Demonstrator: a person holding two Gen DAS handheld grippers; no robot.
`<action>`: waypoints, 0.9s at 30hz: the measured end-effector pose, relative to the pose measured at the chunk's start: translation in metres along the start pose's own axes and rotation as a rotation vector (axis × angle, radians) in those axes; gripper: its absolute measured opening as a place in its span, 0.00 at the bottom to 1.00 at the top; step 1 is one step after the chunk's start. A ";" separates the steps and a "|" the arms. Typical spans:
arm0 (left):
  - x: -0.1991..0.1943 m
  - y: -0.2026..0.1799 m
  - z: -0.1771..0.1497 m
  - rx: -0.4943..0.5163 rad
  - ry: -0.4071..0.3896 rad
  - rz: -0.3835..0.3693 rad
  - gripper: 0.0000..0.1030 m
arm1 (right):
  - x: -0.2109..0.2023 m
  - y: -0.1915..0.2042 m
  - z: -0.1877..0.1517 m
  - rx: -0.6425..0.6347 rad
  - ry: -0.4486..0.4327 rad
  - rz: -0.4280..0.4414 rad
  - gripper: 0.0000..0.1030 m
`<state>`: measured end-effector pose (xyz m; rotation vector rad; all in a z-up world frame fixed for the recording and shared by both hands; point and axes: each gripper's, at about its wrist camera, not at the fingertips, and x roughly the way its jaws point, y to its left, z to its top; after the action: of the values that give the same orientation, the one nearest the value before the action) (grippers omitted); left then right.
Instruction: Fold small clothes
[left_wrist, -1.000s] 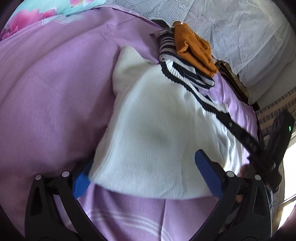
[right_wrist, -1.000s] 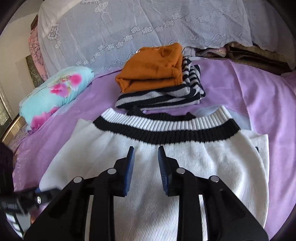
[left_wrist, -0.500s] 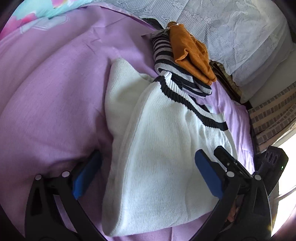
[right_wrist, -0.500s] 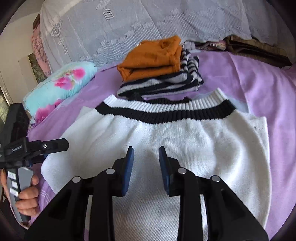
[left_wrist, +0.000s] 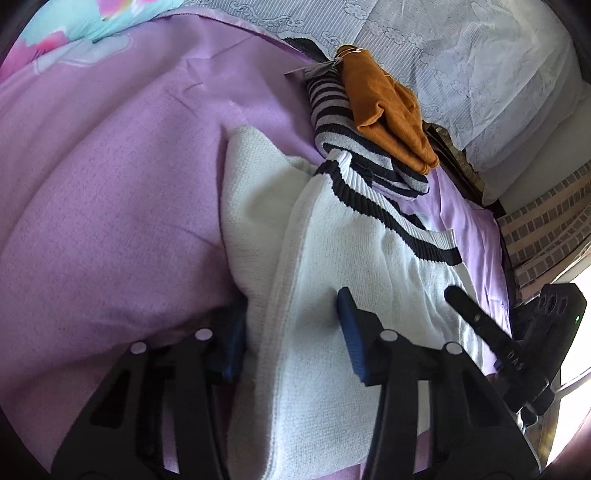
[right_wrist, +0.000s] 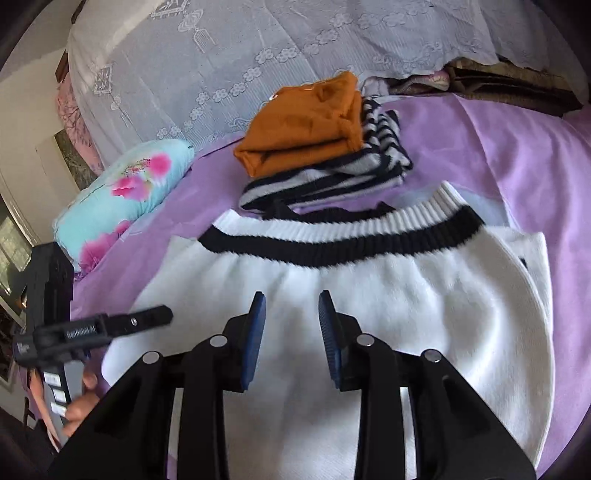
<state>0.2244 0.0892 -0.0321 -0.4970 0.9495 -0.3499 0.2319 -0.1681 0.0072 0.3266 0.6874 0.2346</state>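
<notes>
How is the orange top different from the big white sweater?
The orange top is folded into a small bundle, while the white sweater lies spread out wide. The orange top sits on a striped garment; the white sweater lies straight on the purple bedsheet. The orange top is plain; the white sweater has a black band. Both are on the bed.

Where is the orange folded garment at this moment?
In the right wrist view, the orange garment lies on top of the striped garment, beyond the white sweater, on the purple bed cover.
</notes>
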 end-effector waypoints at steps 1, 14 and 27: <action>0.000 0.000 -0.001 -0.001 0.002 0.003 0.46 | 0.009 0.005 0.003 -0.019 0.028 -0.023 0.31; -0.009 -0.001 -0.013 -0.008 -0.004 -0.048 0.26 | 0.036 -0.006 -0.002 -0.006 0.064 0.016 0.31; -0.032 -0.061 -0.031 0.251 -0.122 0.085 0.25 | 0.036 0.017 0.037 0.139 0.168 0.336 0.54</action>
<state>0.1770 0.0468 0.0085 -0.2454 0.7930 -0.3522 0.2812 -0.1494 0.0195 0.5605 0.8153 0.5404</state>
